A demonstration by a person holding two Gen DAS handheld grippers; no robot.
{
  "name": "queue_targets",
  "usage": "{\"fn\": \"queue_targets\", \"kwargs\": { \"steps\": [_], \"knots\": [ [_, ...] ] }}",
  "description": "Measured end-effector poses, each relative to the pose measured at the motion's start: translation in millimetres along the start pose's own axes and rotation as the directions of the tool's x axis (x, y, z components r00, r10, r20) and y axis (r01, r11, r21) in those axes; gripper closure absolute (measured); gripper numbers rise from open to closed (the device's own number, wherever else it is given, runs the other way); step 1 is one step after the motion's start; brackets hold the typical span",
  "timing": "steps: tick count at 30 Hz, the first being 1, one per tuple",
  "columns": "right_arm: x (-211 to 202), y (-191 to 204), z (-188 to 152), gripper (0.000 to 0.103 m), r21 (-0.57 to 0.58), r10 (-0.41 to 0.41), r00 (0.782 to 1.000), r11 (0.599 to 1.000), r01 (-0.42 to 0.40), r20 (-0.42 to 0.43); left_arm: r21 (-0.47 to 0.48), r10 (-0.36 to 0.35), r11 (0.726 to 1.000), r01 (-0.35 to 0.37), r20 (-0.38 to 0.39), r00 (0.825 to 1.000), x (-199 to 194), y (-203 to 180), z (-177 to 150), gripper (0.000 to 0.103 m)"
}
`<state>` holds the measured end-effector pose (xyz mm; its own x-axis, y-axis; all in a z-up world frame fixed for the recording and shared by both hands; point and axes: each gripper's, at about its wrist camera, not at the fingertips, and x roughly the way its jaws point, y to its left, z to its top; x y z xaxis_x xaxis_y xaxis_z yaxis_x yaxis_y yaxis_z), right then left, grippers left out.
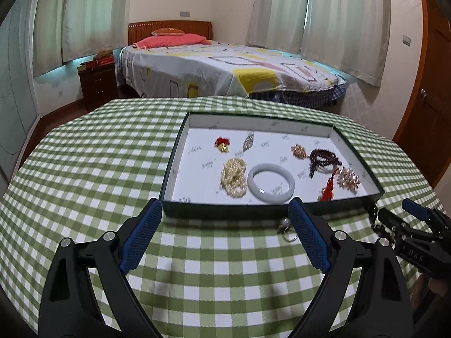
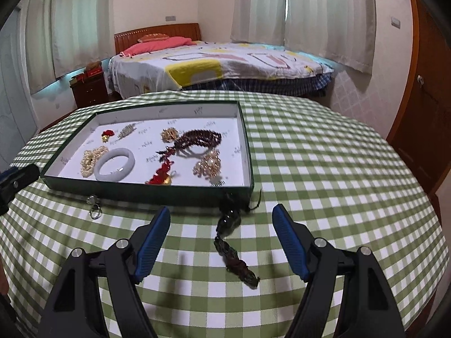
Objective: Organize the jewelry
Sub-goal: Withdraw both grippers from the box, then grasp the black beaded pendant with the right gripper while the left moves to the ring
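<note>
Step in hand — collecting strays into tray [image 2: 248, 152]. Dark beaded strand [image 2: 235, 249] lies on cloth at your right gripper's [image 2: 221, 219] 12 o'clock, fingers spread, empty. Left gripper [image 1: 225, 211] likewise spread; ring [image 1: 287, 229] at its 1 o'clock. Next — descend, straddle strand, pinch.

Soft daylight glows through the curtains [image 1: 335, 22], shadows stay faint on the tablecloth [image 2: 324, 169], edges bend and darken, jewelry smears with slight blur.
</note>
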<state>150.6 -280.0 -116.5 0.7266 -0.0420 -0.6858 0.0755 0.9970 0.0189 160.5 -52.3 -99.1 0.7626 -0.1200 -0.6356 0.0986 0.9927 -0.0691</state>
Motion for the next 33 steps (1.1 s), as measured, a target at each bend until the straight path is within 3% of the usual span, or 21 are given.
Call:
{"fn": "queue_targets", "kwargs": {
  "steps": [14,22,26,33],
  "knots": [
    [32,-7,-1,0.058,0.034,-0.015,0.995,0.999,0.019,-0.102,0.002,-0.007,1.0,0.007,-0.027,1.0,13,-1,-5,0.014],
    [43,-14,0,0.063,0.062,-0.016,0.989,0.998,0.026,-0.149,0.012,-0.019,1.0,0.019,-0.047,0.999,20,-7,-11,0.014],
    [42,-11,1,0.082,0.051,-0.003,0.989,0.999,0.011,-0.145,0.017,-0.029,0.999,0.03,-0.058,0.998,23,-13,-13,0.014],
    [39,-3,-1,0.082,0.04,0.024,0.989,0.999,-0.018,-0.143,0.034,-0.06,0.997,0.063,-0.077,0.995,30,-29,-15,0.014]
  ]
}}
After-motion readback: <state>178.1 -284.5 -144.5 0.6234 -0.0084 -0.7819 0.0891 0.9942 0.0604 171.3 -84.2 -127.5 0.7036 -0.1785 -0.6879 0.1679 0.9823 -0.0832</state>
